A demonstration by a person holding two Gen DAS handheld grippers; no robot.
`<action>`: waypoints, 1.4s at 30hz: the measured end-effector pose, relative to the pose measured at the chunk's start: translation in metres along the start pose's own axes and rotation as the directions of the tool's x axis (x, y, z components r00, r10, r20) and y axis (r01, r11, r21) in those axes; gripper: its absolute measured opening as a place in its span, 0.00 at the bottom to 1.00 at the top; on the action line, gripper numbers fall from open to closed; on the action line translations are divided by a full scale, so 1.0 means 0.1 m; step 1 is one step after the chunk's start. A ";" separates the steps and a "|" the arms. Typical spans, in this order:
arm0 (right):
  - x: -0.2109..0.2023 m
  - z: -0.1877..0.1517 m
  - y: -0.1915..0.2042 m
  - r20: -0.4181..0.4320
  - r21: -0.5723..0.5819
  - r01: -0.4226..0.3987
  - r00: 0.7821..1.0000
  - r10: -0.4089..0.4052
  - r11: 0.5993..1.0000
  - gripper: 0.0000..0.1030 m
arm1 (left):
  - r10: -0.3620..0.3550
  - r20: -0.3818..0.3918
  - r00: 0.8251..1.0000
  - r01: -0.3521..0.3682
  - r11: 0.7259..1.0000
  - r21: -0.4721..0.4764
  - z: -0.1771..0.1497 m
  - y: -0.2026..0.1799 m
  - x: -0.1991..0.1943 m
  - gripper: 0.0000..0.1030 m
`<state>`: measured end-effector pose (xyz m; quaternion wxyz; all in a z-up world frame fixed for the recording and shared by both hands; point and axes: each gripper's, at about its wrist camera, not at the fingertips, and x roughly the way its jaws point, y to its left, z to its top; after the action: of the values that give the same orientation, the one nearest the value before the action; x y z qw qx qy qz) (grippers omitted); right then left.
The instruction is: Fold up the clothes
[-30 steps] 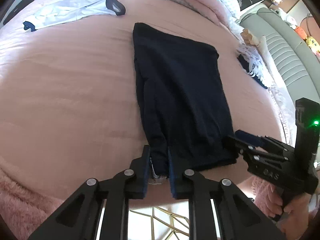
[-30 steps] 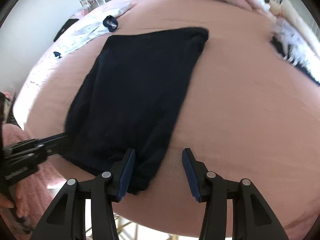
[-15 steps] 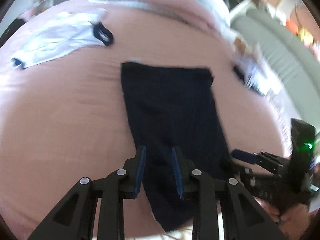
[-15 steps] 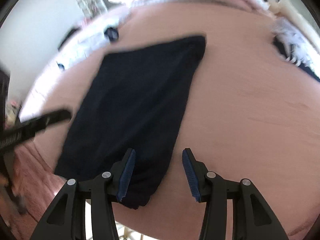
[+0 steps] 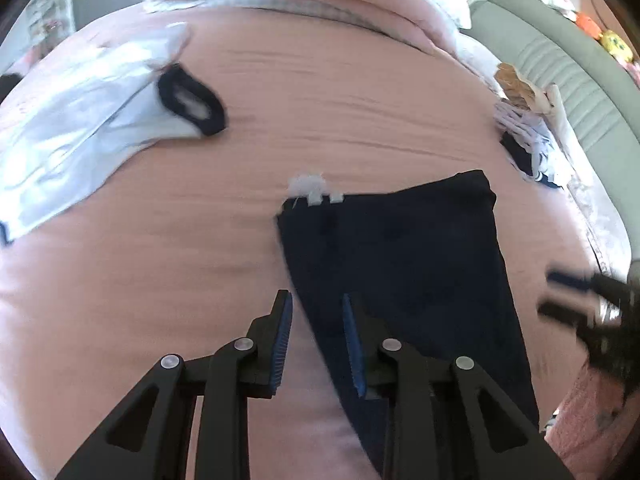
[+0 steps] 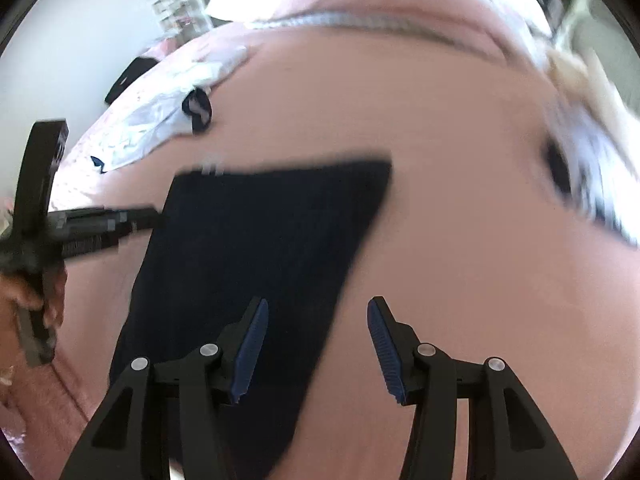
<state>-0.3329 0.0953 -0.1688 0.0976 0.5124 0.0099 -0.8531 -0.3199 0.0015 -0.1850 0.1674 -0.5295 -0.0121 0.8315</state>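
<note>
Here we are over the pink bed [image 5: 360, 92], and the dark navy garment [image 5: 404, 264] lies flat on it, folded into a long panel that widens toward its far edge, with a small white tag [image 5: 310, 186] poking out at the far-left corner. The left gripper [image 5: 316, 334] hovers right at the garment's left edge, jaws apart with nothing between them, the right-hand blue pad over the dark cloth and the left-hand one over bare pink sheet. Over on the other side, the right gripper [image 6: 316, 350] has its jaws spread wide and empty too, straddling the garment's right edge, one pad above the fabric, the other above the bed. From the right wrist view the left gripper's dark body shows at the left, held in the person's hand [image 6: 30, 292], its tips just beside the cloth. Farther off to the left lies a white garment with dark trim [image 5: 92, 116], well apart from the navy piece, and a heap of clothing [image 5: 528, 148] sits at the far right by a grey headboard [image 5: 568, 68].
</note>
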 end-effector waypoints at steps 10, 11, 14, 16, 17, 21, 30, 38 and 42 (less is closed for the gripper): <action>0.63 0.32 -0.35 -0.057 0.021 0.114 0.992 -0.113 0.993 0.50 | -0.007 0.001 1.000 0.007 0.999 0.032 0.19 0.21 0.31 0.18; 0.61 0.31 -0.43 -0.040 0.067 0.104 0.994 -0.102 0.992 0.50 | -0.007 0.008 1.000 0.006 0.999 0.040 0.21 0.21 0.33 0.18; 0.55 0.27 -0.62 -0.007 0.161 0.102 0.995 -0.102 0.982 0.50 | -0.015 0.043 0.999 0.013 0.999 0.045 0.30 0.23 0.34 0.18; 0.52 0.25 -0.69 0.016 0.200 0.100 0.994 -0.105 0.975 0.50 | -0.016 0.078 0.997 0.012 0.999 0.051 0.34 0.23 0.34 0.18; 0.50 0.25 -0.70 0.026 0.211 0.110 0.993 -0.118 0.971 0.50 | -0.019 0.092 0.996 0.014 0.999 0.052 0.35 0.23 0.33 0.18; 0.43 0.23 -0.73 0.020 0.266 0.062 0.997 -0.070 0.962 0.50 | -0.080 0.064 0.995 0.083 0.995 -0.048 0.28 0.30 0.17 0.18; 0.05 -0.56 0.08 -0.034 0.155 -0.086 0.995 0.092 0.984 0.50 | -0.135 -0.023 0.991 0.134 0.989 -0.060 -0.44 -0.23 -0.19 0.18; -0.26 -1.38 0.42 -0.064 -0.004 -0.004 0.998 0.004 1.000 0.52 | 0.009 -0.022 1.000 -0.011 0.994 -0.110 -1.15 -0.47 -0.42 0.18; -0.44 -1.64 0.21 -0.029 0.125 -0.083 0.996 0.088 0.989 0.52 | 0.037 0.071 0.997 -0.028 0.992 -0.124 -1.29 -0.45 -0.66 0.19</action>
<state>-0.1663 0.1009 -0.2060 0.1020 0.5321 -0.0632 -0.8381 -0.1690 0.0045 -0.1749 0.1203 -0.5084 -0.0608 0.8505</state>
